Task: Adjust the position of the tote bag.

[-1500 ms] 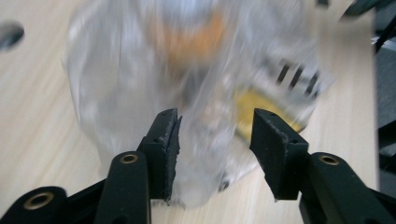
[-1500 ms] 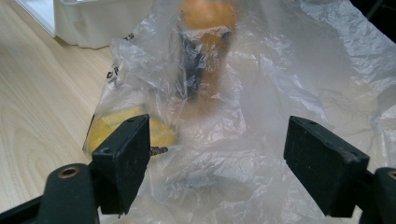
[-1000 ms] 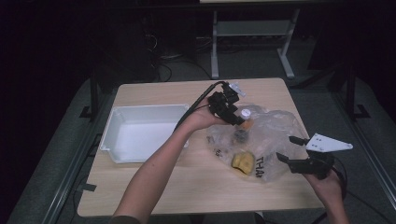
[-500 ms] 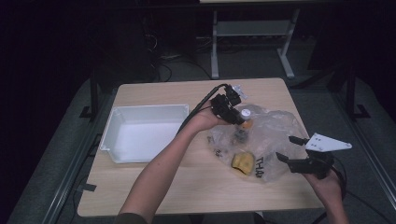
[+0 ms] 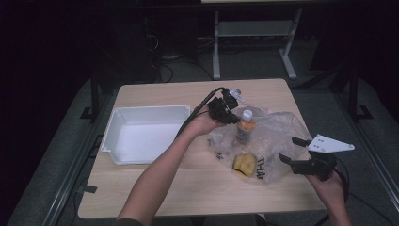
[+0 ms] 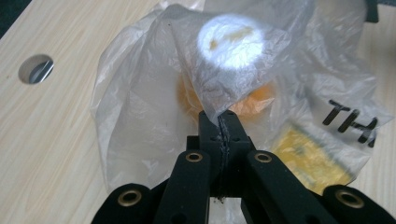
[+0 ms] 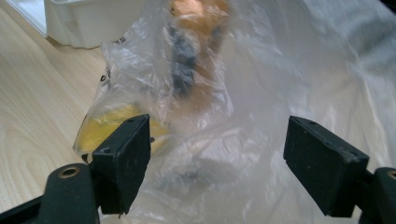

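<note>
A clear plastic bag [image 5: 282, 129] lies on the wooden table [image 5: 155, 188]. Inside it stand an orange-filled bottle with a white cap [image 5: 245, 126] and a yellow packet [image 5: 243, 164]. My left gripper [image 5: 230, 115] has just been closing and is now shut on a fold of the bag's film [image 6: 205, 93], right in front of the bottle cap [image 6: 231, 39]. My right gripper [image 5: 289, 149] stands open at the bag's near right side. In its own view the bag [image 7: 280, 70] hangs between and beyond the wide-apart right gripper [image 7: 217, 158] pads, which pinch nothing.
A white empty tray [image 5: 150, 109] sits on the table's left half, its corner showing as the tray [image 7: 84, 23] in the right gripper view. A round cable hole [image 6: 36, 69] is in the tabletop. A metal frame [image 5: 216, 42] stands on the floor behind the table.
The left gripper's jaws have closed on the bag's film beside the bottle. The left hand shifted slightly; the right hand and its open gripper have not moved.
</note>
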`<action>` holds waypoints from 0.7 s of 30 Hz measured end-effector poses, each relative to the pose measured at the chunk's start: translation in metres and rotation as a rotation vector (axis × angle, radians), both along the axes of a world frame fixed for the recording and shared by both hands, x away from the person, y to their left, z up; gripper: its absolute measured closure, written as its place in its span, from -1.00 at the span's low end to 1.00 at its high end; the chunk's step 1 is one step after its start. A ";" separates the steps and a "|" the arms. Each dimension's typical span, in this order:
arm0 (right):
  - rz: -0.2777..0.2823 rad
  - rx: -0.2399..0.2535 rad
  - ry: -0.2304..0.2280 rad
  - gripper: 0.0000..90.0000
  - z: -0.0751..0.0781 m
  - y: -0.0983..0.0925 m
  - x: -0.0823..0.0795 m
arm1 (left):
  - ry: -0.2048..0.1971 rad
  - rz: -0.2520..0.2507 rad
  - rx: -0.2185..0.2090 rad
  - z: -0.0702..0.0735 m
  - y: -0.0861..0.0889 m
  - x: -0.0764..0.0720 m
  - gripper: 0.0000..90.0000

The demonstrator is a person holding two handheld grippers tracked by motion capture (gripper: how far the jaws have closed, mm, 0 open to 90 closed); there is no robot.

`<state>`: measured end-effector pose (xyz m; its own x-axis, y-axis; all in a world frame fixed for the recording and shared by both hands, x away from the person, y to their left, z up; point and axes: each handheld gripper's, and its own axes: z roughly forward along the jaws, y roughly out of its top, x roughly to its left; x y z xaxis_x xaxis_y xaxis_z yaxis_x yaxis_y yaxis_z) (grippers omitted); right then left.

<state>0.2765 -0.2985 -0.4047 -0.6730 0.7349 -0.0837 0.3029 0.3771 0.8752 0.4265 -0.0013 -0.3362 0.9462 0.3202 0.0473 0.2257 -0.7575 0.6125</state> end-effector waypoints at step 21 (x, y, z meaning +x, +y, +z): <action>-0.007 -0.019 0.048 -0.46 -0.007 0.001 0.004 | 0.109 0.056 0.140 -0.061 0.030 -0.010 1.00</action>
